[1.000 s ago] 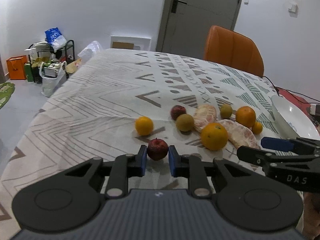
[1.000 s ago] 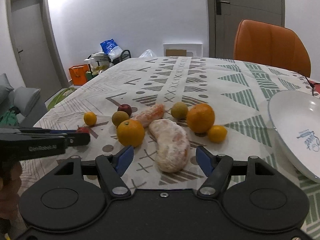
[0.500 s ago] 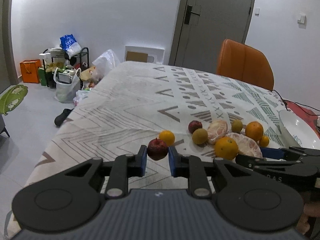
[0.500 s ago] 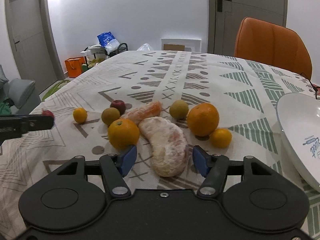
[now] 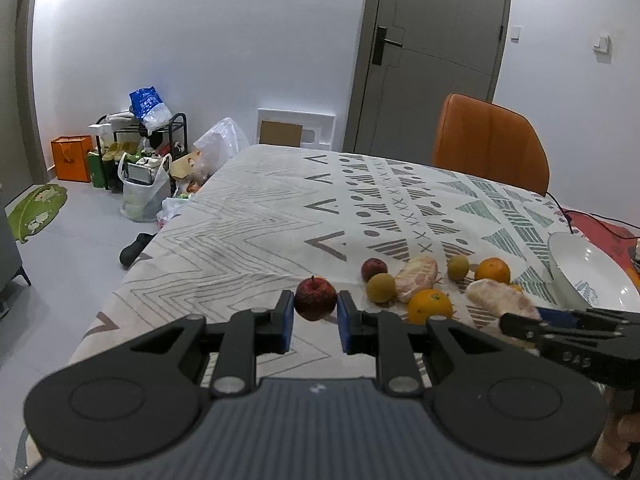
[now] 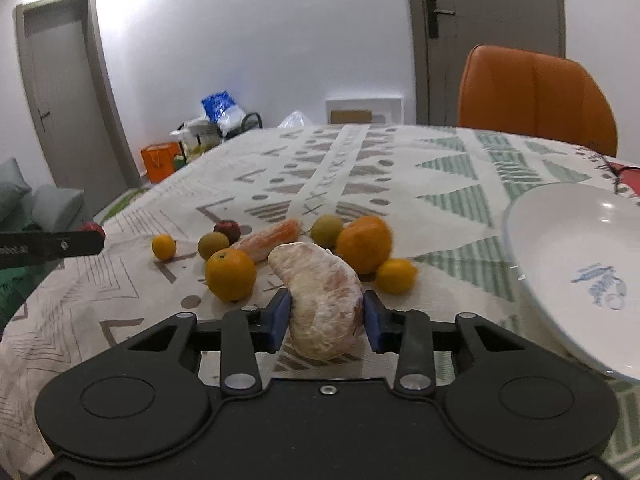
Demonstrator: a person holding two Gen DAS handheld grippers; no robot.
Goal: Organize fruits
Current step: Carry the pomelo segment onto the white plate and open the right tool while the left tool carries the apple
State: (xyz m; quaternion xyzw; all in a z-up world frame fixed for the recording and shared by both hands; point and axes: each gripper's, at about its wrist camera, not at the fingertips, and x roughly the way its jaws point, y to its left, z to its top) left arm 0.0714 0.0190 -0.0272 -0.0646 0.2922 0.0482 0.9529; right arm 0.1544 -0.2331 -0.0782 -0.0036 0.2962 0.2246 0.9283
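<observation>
Closure of the right gripper (image 6: pixel 325 316) is the chief change: its blue pads, spread wide on either side of the large peeled, pale-pink pomelo segment (image 6: pixel 322 304) half a second earlier, are now pressed against the segment's flanks in the lower centre of the right wrist view, although the piece appears still to rest on the patterned white tablecloth (image 6: pixel 400 176). The left gripper (image 5: pixel 316 320) is seen with its pads pinched on the small dark-red apple (image 5: pixel 315 298), which has been raised clear of the cloth over the last second and is held at the centre of the left wrist view, well apart from the other fruit. Two fruits are thus judged secured, and transfer to the white ceramic bowl (image 6: pixel 552 216) at the right edge is taken as the probable next step. Left on the cloth are a round orange (image 6: pixel 231 274), a larger orange (image 6: pixel 364 244), two small mandarins, two green-brown round fruits, a second dark-red apple (image 6: pixel 227 230) and a second peeled segment (image 6: pixel 268 238). A blue printed emblem (image 6: pixel 598 282) is visible inside the bowl, its lettering too small to be read. Raised letters "DAS" (image 5: pixel 575 359) are legible on the right gripper's arm at the lower right of the left wrist view; only illegible fragments are visible on the left gripper's arm at the left edge of the right wrist view.
</observation>
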